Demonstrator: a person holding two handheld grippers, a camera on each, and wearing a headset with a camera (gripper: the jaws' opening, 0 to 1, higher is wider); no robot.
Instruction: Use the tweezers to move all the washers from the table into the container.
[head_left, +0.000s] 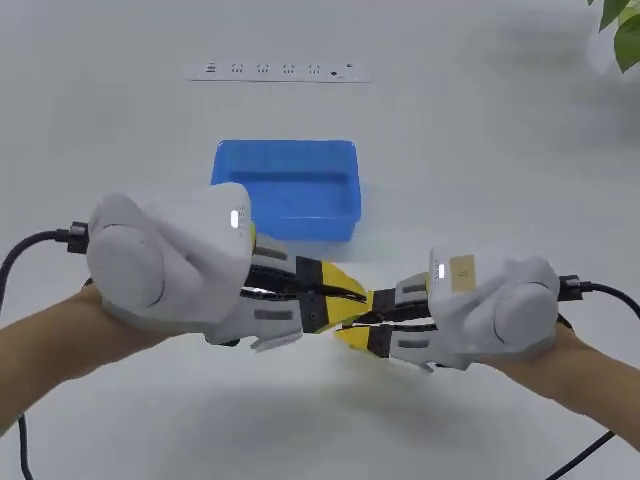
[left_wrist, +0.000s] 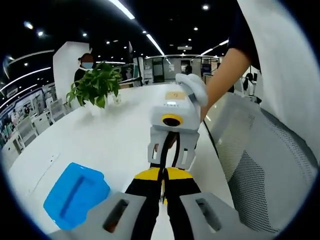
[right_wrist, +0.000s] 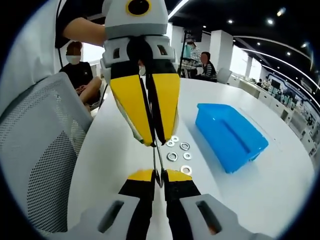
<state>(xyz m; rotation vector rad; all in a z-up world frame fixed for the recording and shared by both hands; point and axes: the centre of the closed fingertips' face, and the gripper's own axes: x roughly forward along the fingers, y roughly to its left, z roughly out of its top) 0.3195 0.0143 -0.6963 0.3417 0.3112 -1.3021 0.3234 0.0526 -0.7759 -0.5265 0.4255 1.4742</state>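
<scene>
Pinches the tweezers (right_wrist: 156, 159) in both claws, left gripper (right_wrist: 154, 142) and right gripper (right_wrist: 159, 180) each closed on them tip to tip, likely to reseat the grip, with washers (right_wrist: 172, 157) just beside the tips, blue container (right_wrist: 220, 142) beyond.

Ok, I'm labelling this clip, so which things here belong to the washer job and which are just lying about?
Job: tweezers, pinched by left gripper and right gripper; washers; blue container.
Lying about: power strip; plant; mesh chair.
</scene>
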